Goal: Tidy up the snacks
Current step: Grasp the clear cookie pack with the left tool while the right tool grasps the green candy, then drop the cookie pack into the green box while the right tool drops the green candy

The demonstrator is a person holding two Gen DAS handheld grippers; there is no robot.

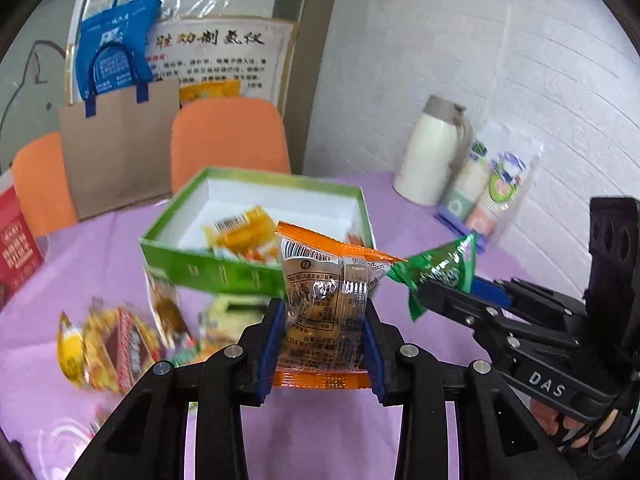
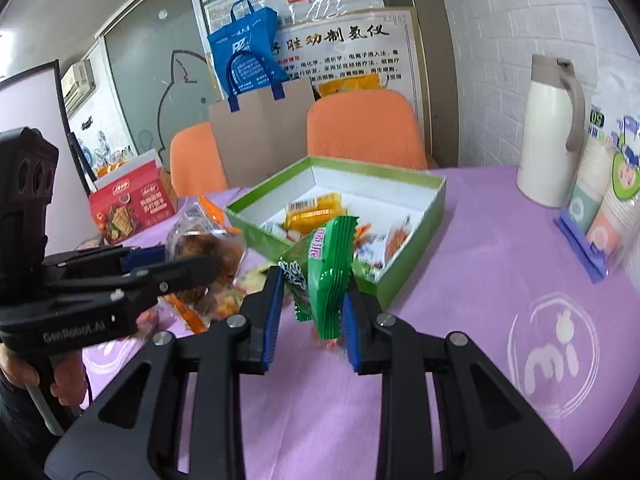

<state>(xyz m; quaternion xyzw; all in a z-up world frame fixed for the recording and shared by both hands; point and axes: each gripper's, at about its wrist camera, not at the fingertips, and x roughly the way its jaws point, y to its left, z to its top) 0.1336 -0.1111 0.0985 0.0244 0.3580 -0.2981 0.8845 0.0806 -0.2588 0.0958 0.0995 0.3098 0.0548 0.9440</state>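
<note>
My left gripper (image 1: 324,312) is shut on a clear snack packet with orange ends (image 1: 320,300), held upright above the purple table. From the side, the left gripper (image 2: 172,268) shows the same packet (image 2: 204,252) with a brown snack inside. My right gripper (image 2: 312,300) is shut on a green snack packet (image 2: 328,276), also lifted; the right gripper (image 1: 444,292) and green packet (image 1: 440,268) appear just right of the left one. Behind both stands an open green box (image 1: 200,272) (image 2: 408,264) holding several packets (image 1: 244,228) (image 2: 316,212).
A loose pile of snacks (image 1: 112,344) lies on the table left of the box. A white thermos jug (image 2: 552,132) and sleeves of paper cups (image 2: 608,188) stand at the right by the brick wall. A red carton (image 2: 132,204), a brown paper bag (image 1: 120,152) and orange chairs (image 1: 230,140) are behind.
</note>
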